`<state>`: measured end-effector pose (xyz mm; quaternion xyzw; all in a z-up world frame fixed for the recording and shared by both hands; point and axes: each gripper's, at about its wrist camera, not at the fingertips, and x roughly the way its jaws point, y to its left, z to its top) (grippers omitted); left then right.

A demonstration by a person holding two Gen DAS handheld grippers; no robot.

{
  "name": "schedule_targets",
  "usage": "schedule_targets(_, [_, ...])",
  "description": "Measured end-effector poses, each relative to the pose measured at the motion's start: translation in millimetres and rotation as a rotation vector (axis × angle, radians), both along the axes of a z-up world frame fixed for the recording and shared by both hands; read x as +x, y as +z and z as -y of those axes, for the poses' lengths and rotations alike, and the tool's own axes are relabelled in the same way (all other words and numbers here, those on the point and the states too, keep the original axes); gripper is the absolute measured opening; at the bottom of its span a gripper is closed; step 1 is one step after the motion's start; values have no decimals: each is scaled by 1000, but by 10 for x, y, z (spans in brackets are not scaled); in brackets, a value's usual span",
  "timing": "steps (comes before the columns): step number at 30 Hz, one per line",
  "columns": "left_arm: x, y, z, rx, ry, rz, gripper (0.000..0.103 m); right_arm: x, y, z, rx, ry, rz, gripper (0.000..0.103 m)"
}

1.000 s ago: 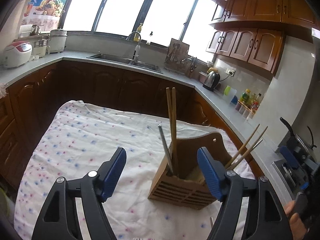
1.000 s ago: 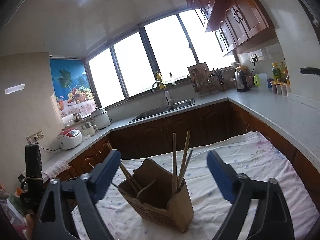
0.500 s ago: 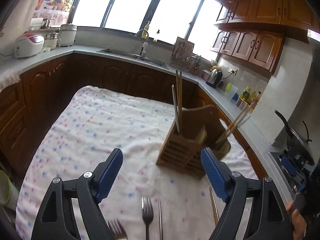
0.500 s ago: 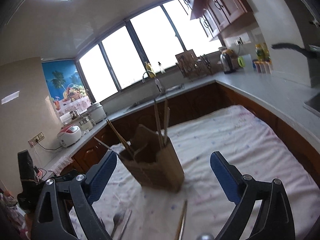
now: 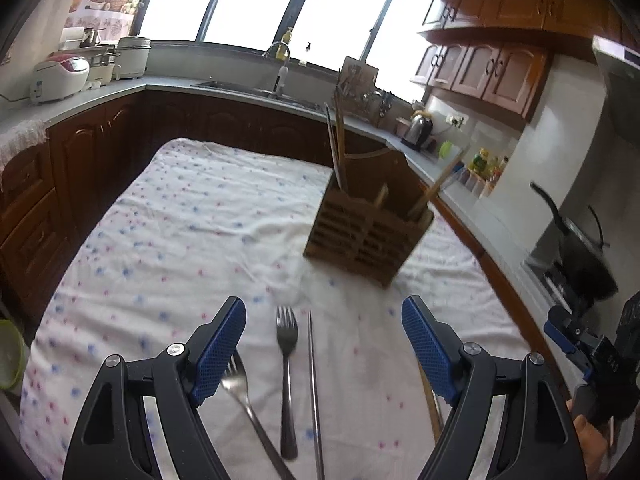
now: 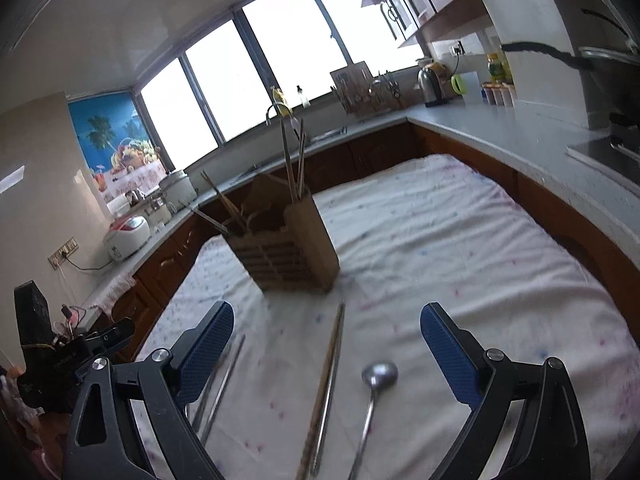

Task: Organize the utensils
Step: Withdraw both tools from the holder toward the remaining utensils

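Both claws gape empty: left claw [image 5: 323,344] over a fork [image 5: 287,364], right claw [image 6: 326,354] over a spoon [image 6: 374,392], the holder [image 5: 366,226] beyond at frame centre.

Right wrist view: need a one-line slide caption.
Open right gripper above a spoon and chopsticks lying on the floral cloth, wooden utensil holder beyond.

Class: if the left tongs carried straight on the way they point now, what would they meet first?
Probably the fork lying on the tablecloth, between the open left tongs; the wooden holder stands farther on. Depth is uncertain.
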<state>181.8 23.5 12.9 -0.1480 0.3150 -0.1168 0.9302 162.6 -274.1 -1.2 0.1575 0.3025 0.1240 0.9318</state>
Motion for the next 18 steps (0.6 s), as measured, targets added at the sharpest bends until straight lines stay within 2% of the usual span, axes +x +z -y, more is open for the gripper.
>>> schedule_targets(10, [-262,-153,175,40,-17,-61,80,-247,-222,-19,-19,28,-55,96])
schedule_targets(18, [-217,-213,325,80,-52,-94,77,-257,-290,-68,-39,38,-85,96])
